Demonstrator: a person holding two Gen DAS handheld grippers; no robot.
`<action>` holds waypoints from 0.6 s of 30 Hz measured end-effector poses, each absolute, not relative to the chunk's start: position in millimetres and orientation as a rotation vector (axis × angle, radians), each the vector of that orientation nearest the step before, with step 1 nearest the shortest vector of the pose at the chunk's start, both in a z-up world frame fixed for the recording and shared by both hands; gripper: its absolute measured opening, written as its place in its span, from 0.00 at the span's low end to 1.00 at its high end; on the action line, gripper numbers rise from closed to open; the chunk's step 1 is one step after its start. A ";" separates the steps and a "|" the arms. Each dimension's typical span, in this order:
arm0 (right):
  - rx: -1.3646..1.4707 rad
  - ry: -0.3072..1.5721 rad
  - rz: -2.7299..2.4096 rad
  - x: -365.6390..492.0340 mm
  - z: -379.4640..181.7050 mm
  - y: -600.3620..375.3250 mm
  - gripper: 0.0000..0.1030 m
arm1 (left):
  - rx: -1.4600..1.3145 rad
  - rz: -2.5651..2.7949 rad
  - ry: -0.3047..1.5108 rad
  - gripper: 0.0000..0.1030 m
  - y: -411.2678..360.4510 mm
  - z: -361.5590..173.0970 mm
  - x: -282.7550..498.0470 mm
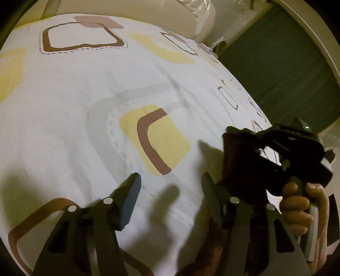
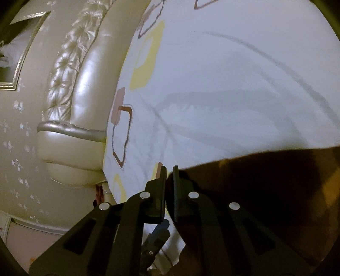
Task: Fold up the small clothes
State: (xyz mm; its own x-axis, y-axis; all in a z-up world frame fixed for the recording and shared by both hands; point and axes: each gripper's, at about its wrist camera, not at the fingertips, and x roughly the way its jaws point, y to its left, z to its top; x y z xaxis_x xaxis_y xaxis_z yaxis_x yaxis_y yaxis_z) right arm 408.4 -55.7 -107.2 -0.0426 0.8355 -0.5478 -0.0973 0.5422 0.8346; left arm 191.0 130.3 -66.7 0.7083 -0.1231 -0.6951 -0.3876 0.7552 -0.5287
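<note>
Brown cloth (image 2: 265,180) in right claw (image 2: 169,169) (pinched), over bedsheet (image 2: 212,85)

Each camera rides behind its own tongs, tilted down close over the bed (image 1: 85,89). The left view faces across the patterned sheet toward the padded headboard (image 1: 204,19); the right view faces the headboard's end and wall. Both share sheet and headboard.

left gripper (image 1: 170,191) jaws apart, right gripper (image 2: 169,172) clamped shut, both angled downward
</note>
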 end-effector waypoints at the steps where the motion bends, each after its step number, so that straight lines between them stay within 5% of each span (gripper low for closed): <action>1: 0.689 1.425 0.857 409.1 -110.7 -52.7 0.07 | -0.715 0.160 0.787 0.58 130.0 -65.7 191.1; 4: 0.694 1.429 0.849 408.3 -112.6 -50.9 0.10 | -0.738 0.145 0.819 0.58 132.2 -62.1 186.0; 6: 0.700 1.427 0.848 407.0 -110.4 -54.3 0.24 | -0.736 0.158 0.839 0.58 132.4 -56.0 177.6; 11: 0.668 1.431 0.848 401.6 -102.6 -65.8 0.42 | -0.640 0.158 0.869 0.58 114.8 -44.2 163.5; 18: 0.660 1.456 0.833 396.5 -109.2 -76.1 0.44 | -0.244 0.214 0.866 0.58 66.3 -46.3 161.0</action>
State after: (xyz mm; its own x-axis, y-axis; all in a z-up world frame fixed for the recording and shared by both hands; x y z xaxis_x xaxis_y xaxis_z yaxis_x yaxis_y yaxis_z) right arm 396.5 -76.1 -109.2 -0.0647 0.8135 -0.5779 -0.0857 0.5725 0.8154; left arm 161.0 66.3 -46.3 0.6295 0.0869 -0.7721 -0.2834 0.9509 -0.1241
